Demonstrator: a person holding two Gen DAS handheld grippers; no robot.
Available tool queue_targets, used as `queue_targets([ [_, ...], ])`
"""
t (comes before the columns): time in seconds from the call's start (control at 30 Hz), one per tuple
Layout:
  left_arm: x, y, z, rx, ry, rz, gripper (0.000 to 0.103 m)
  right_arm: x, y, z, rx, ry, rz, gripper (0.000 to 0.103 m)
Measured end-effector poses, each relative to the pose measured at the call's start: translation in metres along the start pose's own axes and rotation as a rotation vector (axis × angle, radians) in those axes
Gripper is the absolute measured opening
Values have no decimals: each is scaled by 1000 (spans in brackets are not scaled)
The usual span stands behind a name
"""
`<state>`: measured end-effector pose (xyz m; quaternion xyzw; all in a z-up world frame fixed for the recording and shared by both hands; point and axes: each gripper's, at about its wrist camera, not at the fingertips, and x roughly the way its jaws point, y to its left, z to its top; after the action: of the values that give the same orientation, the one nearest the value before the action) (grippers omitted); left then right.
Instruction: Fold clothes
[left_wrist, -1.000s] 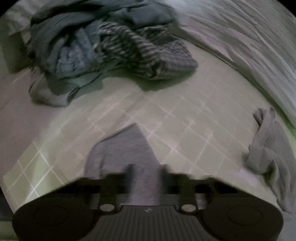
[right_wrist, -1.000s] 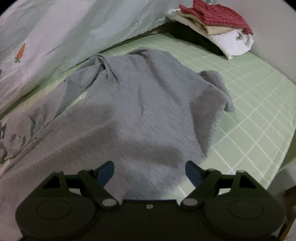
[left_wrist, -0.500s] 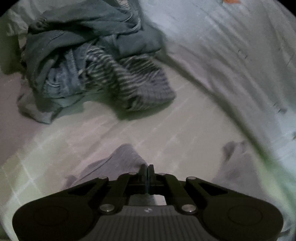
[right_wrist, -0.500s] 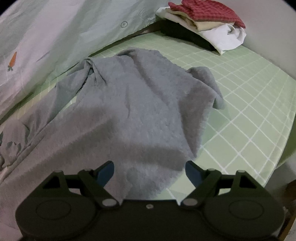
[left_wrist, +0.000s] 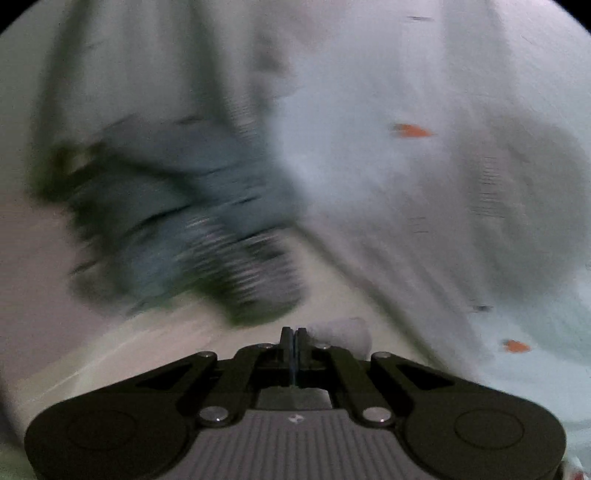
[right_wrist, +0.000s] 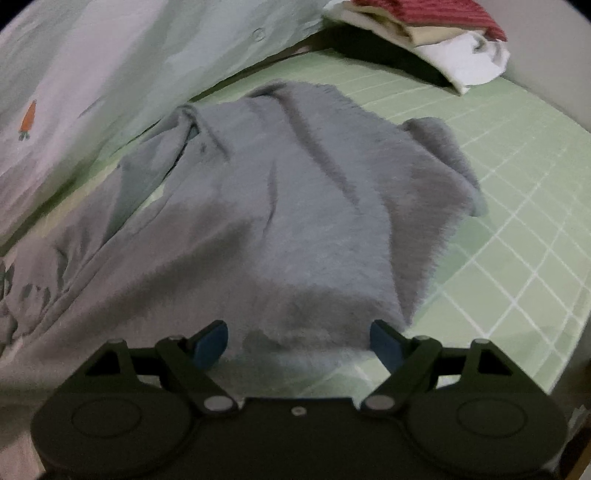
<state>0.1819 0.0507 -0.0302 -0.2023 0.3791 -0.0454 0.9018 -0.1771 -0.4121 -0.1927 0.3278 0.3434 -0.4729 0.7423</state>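
Note:
A grey sweatshirt (right_wrist: 295, 206) lies spread and wrinkled on the green checked sheet (right_wrist: 517, 177). My right gripper (right_wrist: 299, 341) hovers over its near hem, open, with the blue pads wide apart and nothing pinched. In the blurred left wrist view, my left gripper (left_wrist: 294, 332) is shut, raised above the bed. A small fold of pale grey cloth (left_wrist: 341, 332) shows right beside its tips, so the pads seem to hold an edge of the grey garment.
A heap of unfolded clothes (left_wrist: 192, 229), denim and a striped piece, lies ahead of the left gripper. A pale quilt with carrot prints (left_wrist: 388, 110) (right_wrist: 110, 66) borders the sheet. Folded clothes (right_wrist: 436, 40), red on top, are stacked at the far corner.
My left gripper closed on the grey cloth's corner, then rose and tilted up, so its view swung toward the quilt. The sweatshirt has wrinkled on its left side. The right gripper stays open.

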Motion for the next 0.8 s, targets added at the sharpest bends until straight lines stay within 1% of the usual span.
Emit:
queue_targets([
  [0.07,4,34,-16,-17,47,119,0,1,4,-2,-26,2,-5,86],
  [0.1,7,55,-26,-45,90,177,0,2,5,-2,-36,3,-8,86],
  [0.17,15,86,-46,-99,176,256,0,3,7,-2,-54,6,-15,87],
  [0.2,18,101,-56,-123,216,293,0,3,8,-1,-57,8,-17,87],
  [0.27,21,114,-67,-128,255,339,0,4,8,1,-64,12,-19,87],
  [0.3,22,116,-70,-121,262,352,0,5,9,2,-67,14,-22,87],
  [0.37,23,114,-70,-102,261,335,1,5,12,1,-78,18,-28,87],
  [0.43,25,107,-68,-65,250,309,16,6,15,1,-90,21,-29,87],
  [0.47,27,103,-68,-32,250,293,20,5,17,0,-97,23,-27,87],
  [0.53,32,94,-65,40,255,273,32,5,21,-2,-108,26,-23,87],
  [0.57,36,91,-65,80,273,260,38,4,23,-3,-116,27,-23,87],
  [0.63,46,83,-66,149,306,254,41,3,26,-7,-128,28,-24,87],
  [0.7,54,77,-69,197,337,245,43,1,27,-9,-129,30,-24,87],
  [0.8,63,72,-79,240,383,230,53,-3,28,-15,-121,30,-30,88],
])
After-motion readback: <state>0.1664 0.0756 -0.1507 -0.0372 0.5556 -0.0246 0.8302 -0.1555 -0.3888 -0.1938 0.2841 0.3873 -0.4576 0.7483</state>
